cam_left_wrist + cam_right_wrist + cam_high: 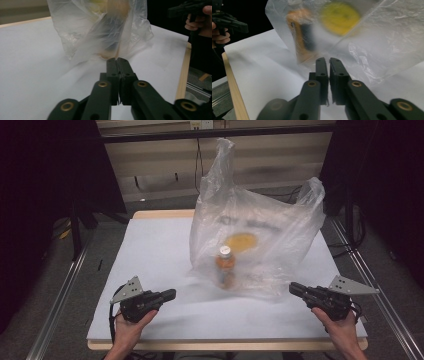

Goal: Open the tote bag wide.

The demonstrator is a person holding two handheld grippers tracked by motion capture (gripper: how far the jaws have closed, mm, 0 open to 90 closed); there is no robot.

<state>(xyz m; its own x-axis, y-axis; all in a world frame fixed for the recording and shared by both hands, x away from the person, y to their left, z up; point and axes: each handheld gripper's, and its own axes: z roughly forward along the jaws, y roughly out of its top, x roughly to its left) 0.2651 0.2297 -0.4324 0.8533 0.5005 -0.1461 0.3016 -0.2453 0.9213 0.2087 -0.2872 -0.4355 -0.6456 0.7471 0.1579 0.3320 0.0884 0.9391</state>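
Note:
A clear plastic bag with a yellow print stands on the white table top. Inside it an orange bottle with a white cap stands upright. My left gripper is at the front left, shut and empty, pointing right toward the bag. My right gripper is at the front right, shut and empty, with its tip just short of the bag's lower edge. In the left gripper view the shut gripper faces the bag. In the right gripper view the gripper faces the bottle, its jaws nearly touching.
The table has a wooden rim and metal rails along both sides. Black stands and cables sit on the floor behind it. Bare white surface lies left of the bag.

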